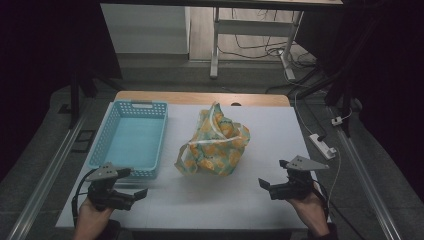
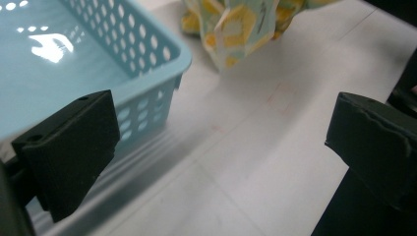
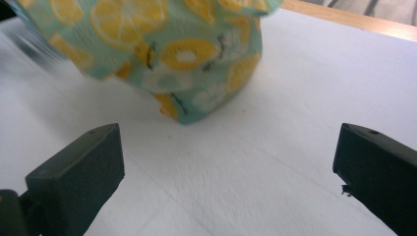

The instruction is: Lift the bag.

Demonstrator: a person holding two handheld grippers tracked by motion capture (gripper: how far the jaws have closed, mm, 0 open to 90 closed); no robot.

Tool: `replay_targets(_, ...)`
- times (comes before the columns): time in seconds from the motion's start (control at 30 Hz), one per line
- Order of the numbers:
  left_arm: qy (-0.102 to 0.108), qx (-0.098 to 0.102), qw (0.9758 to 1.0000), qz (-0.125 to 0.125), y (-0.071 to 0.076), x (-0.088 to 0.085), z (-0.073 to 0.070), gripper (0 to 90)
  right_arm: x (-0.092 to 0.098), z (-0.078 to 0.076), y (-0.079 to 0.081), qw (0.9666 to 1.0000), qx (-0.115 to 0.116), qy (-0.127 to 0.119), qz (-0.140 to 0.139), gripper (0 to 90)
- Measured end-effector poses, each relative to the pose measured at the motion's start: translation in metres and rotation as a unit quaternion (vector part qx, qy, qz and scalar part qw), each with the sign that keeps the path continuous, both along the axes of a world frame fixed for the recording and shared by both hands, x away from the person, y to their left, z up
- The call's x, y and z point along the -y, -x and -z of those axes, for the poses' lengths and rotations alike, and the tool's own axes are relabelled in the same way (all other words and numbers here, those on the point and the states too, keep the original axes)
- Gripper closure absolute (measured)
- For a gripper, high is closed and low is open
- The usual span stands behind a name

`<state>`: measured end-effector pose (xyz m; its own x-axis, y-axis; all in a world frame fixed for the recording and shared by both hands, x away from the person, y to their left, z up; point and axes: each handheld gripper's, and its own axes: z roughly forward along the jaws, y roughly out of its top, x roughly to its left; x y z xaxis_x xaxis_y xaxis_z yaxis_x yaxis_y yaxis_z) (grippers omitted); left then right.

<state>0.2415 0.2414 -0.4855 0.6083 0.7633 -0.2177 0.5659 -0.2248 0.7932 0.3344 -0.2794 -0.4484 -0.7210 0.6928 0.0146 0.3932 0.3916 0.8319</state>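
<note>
A bundled cloth bag (image 1: 214, 144) printed with lemon slices on pale green sits in the middle of the white table (image 1: 270, 130). Left of it stands a light blue plastic basket (image 1: 131, 138), nothing inside. My left gripper (image 1: 131, 183) is open near the table's front left corner, just in front of the basket (image 2: 98, 49), with the bag (image 2: 236, 24) farther off. My right gripper (image 1: 272, 173) is open at the front right, its jaws wide apart and pointing toward the bag (image 3: 162, 49), which lies a short way ahead of them.
A power strip (image 1: 322, 145) with a cable lies at the table's right edge. A wooden strip (image 1: 200, 97) borders the far edge. Metal rails run along both sides, and a desk frame (image 1: 250, 35) with cables stands beyond.
</note>
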Motion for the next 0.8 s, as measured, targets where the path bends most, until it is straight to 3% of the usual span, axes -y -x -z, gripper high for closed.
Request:
replay_targets(0.2, 0.007, -0.003, 0.9999, -0.012, 0.016, -0.01, 0.009, 0.0, 0.015, 0.013, 0.015, 0.9996, 0.002, 0.023, 0.017, 0.0)
replay_targets(0.33, 0.011, -0.014, 0.9997, -0.015, 0.021, -0.017, 0.018, 0.0, 0.027, 0.02, 0.024, 0.9991, 0.001, 0.026, 0.033, 0.0)
replay_targets(0.6, -0.014, -0.035, 0.9984, -0.043, 0.025, -0.025, 0.03, 0.0, 0.049, 0.039, 0.039, 0.9973, -0.022, 0.025, 0.065, 0.0)
replay_targets(0.8, -0.04, -0.045, 0.9964, -0.059, 0.027, -0.024, 0.033, 0.0, 0.059, 0.047, 0.047, 0.9958, -0.045, 0.031, 0.074, 0.0)
